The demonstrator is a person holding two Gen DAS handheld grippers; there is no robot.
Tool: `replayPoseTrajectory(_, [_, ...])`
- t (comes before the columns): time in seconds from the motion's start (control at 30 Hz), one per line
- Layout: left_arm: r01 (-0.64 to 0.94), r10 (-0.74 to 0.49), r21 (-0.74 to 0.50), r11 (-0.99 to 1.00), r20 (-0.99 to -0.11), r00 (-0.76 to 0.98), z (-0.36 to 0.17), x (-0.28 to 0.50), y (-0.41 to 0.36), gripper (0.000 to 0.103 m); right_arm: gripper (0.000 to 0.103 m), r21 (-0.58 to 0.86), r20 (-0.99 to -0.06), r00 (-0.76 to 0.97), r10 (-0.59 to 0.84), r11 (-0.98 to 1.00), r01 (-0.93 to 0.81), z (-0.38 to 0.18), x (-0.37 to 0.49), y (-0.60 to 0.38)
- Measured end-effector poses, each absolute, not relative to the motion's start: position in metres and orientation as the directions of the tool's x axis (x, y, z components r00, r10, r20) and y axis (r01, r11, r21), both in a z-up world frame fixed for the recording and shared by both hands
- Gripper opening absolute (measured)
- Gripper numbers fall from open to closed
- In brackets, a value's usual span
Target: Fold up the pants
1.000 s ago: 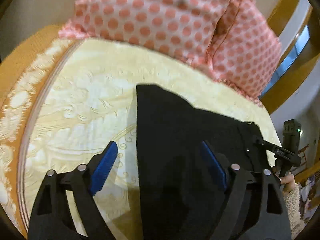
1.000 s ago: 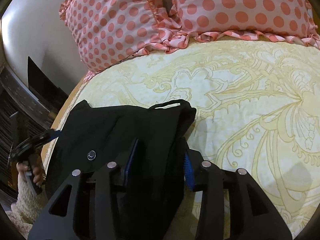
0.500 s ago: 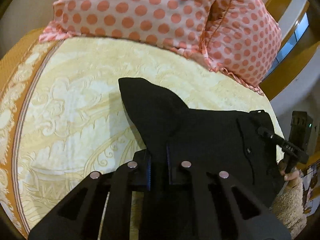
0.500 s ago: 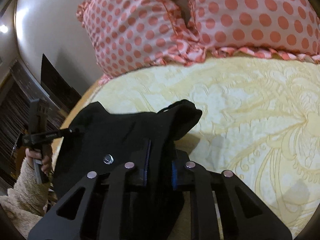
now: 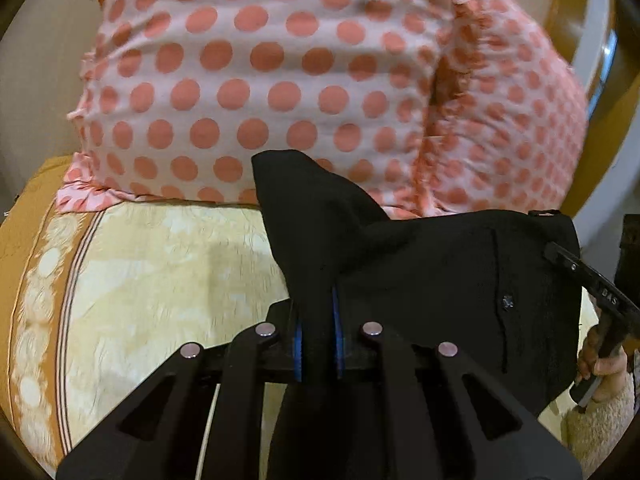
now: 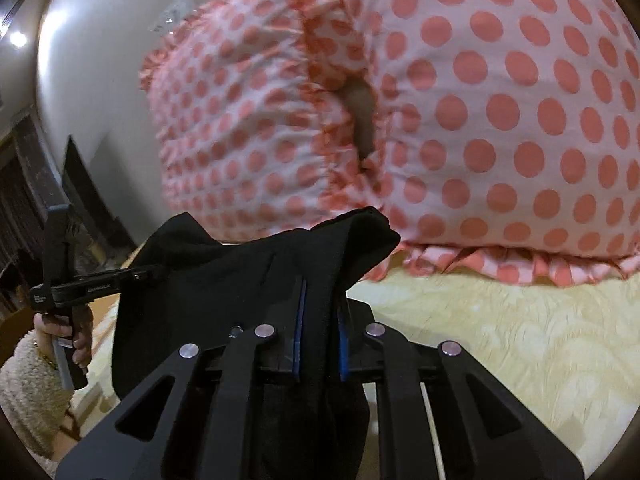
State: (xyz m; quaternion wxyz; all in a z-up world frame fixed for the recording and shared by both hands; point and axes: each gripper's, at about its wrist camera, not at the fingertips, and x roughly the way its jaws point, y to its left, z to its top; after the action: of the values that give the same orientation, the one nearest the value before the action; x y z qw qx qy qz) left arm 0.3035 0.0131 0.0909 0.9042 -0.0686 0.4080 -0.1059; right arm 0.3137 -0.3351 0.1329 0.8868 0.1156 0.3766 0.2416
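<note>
Black pants hang lifted above the yellow patterned bed. My left gripper is shut on one corner of the pants' edge, which pokes up between the blue pads. My right gripper is shut on the other corner of the pants. The cloth stretches between the two grippers. A small button shows on the fabric. Each view shows the other gripper at its edge, held in a hand: the right one, the left one. The lower part of the pants is hidden behind the grippers.
Two pink pillows with coral dots stand close ahead at the head of the bed. A wall and dark furniture are to the left in the right wrist view. A wooden frame is at right.
Both grippers closed on the pants' edge, then lifted it off the bed and carried it toward the pillows, which now fill the upper view.
</note>
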Motion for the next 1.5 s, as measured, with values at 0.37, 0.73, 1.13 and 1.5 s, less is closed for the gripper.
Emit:
replayPoseTrajectory(0.37, [0.04, -0.165, -0.176, 0.984, -0.788, 0.593, 0.04, 0.332, 0.013, 0.031, 0.042, 0.334, -0.804, 0.474, 0.36, 0.932, -0.142, 0.067, 0.345, -0.332])
replayPoseTrajectory(0.73, [0.234, -0.316, -0.212, 0.949, -0.665, 0.676, 0.08, 0.194, -0.015, 0.08, 0.064, 0.146, -0.692, 0.642, 0.33, 0.935, -0.324, 0.135, 0.207, -0.295])
replayPoseTrajectory(1.13, [0.197, -0.217, -0.115, 0.974, -0.728, 0.65, 0.05, 0.174, -0.031, 0.089, 0.081, 0.141, -0.782, 0.564, 0.265, 0.957, -0.254, 0.105, 0.195, -0.276])
replayPoseTrajectory(1.5, [0.045, -0.04, -0.01, 0.999, -0.664, 0.746, 0.036, 0.047, 0.0, 0.101, 0.101, 0.211, -0.691, 0.677, 0.254, 0.966, -0.148, 0.108, 0.08, -0.288])
